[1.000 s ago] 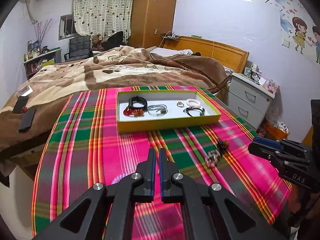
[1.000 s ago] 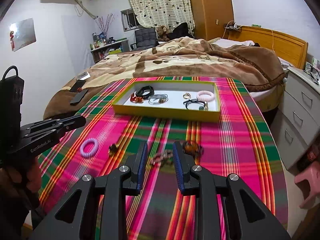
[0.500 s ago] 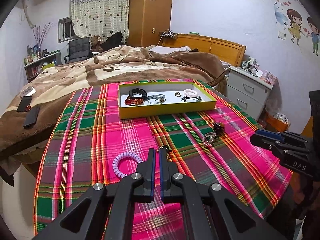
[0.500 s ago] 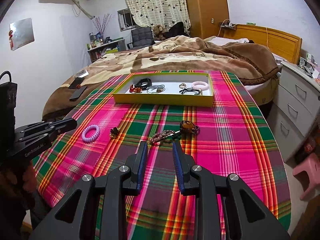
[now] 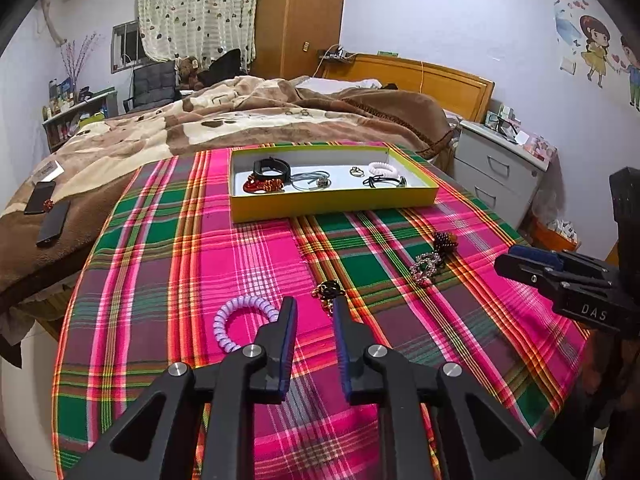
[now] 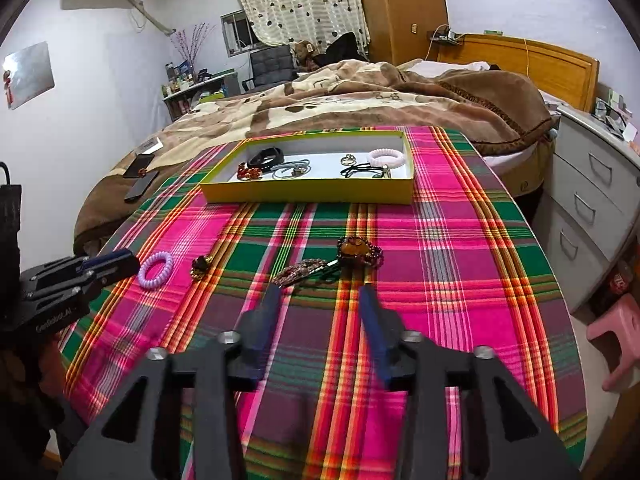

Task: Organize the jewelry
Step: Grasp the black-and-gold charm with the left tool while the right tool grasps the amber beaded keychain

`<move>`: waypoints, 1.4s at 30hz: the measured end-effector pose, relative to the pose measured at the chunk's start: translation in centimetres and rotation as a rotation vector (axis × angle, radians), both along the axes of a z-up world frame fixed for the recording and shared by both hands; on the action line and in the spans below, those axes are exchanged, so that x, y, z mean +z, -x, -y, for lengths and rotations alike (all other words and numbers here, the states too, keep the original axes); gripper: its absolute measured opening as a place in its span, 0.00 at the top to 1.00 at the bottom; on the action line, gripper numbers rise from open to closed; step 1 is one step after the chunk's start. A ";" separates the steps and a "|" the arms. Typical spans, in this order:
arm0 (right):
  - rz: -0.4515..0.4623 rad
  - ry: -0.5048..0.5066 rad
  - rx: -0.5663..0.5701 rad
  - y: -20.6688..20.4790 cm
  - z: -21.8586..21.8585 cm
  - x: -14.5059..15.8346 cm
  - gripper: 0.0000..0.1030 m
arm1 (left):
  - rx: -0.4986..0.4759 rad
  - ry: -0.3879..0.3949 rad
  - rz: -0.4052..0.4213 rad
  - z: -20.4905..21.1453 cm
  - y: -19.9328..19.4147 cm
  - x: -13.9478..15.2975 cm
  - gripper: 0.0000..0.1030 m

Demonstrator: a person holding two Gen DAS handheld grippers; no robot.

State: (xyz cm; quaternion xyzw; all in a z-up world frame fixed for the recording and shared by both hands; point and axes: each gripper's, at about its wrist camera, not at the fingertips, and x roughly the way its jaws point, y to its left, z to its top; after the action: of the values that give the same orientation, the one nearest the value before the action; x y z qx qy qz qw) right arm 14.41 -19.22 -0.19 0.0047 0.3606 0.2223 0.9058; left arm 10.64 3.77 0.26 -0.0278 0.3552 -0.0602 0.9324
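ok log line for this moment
left tongs: open, empty | right tongs: open, empty | on cloth: lilac coil tie, rhinestone clip | yellow tray: part filled

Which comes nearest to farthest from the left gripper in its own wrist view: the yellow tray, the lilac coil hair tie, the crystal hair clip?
From the left gripper:
1. Lilac coil hair tie, on the cloth right beside the left finger.
2. Crystal hair clip, farther out to the right on the plaid cloth.
3. Yellow tray, at the table's far end by the bed.

Both hand-held grippers (image 5: 314,312) (image 6: 320,300) opened (empty).
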 end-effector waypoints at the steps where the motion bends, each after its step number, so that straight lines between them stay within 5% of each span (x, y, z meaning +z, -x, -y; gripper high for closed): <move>1: -0.001 0.000 -0.002 -0.2 0.0 -0.1 0.57 | -0.002 0.001 -0.005 0.1 -0.3 -0.1 0.82; 33: -0.179 0.030 -0.112 -8.5 -1.3 -3.5 0.57 | 0.014 0.007 -0.170 2.3 -6.9 -3.8 0.77; 42: -0.168 0.031 -0.117 -8.5 -1.0 -3.5 0.72 | 0.022 -0.014 -0.170 2.4 -7.0 -3.8 0.83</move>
State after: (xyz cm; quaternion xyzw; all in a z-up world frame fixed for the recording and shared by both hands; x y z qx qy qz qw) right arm 22.87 -18.22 -3.65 0.0303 0.4376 0.1621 0.8839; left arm 17.62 1.36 -3.57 -0.0302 0.4332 -0.0446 0.8997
